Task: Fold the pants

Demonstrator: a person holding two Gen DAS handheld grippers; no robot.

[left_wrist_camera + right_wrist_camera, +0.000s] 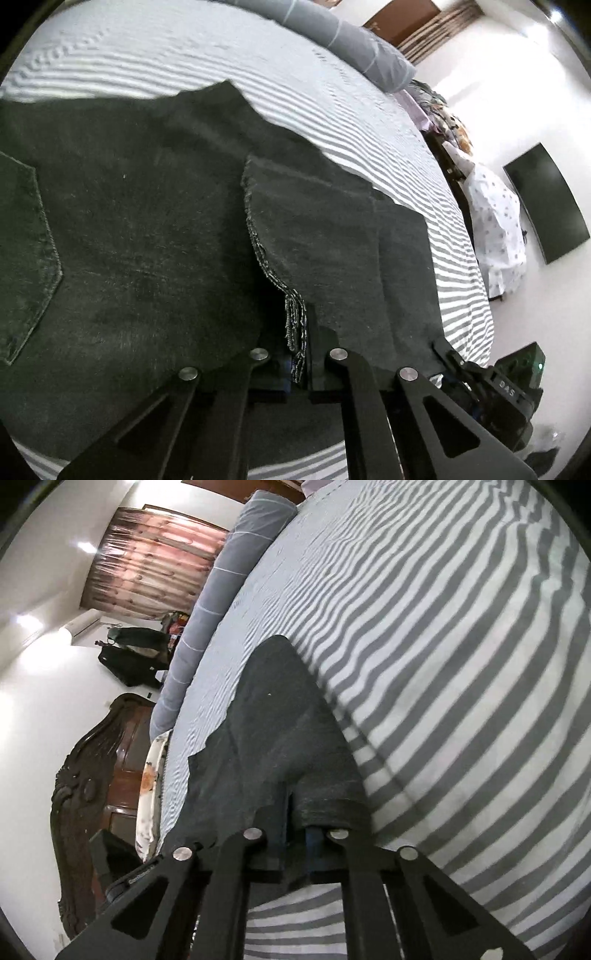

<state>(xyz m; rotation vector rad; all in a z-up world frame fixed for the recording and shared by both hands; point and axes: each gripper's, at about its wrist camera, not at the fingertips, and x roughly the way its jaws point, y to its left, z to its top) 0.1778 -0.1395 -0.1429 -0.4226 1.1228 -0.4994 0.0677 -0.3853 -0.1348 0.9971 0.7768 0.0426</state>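
Observation:
Dark grey denim pants (pixel 140 229) lie on a grey-and-white striped bed sheet (pixel 332 96). A back pocket (pixel 26 258) shows at the left. My left gripper (pixel 297 354) is shut on the frayed hem (pixel 295 321) of a leg end that lies folded over the seat of the pants. In the right wrist view my right gripper (pixel 295 834) is shut on the other side of the leg end (pixel 325 805), with the pants (pixel 266 731) stretching away from it over the sheet (pixel 443 664). The right gripper's body (pixel 498 391) shows at the lower right of the left wrist view.
A rolled grey blanket (pixel 351 40) lies along the far edge of the bed, also in the right wrist view (pixel 225 576). A dark carved wooden headboard (pixel 85 782) and a patterned pillow (pixel 151 782) are at the left. A dark screen (pixel 546 203) hangs on the wall.

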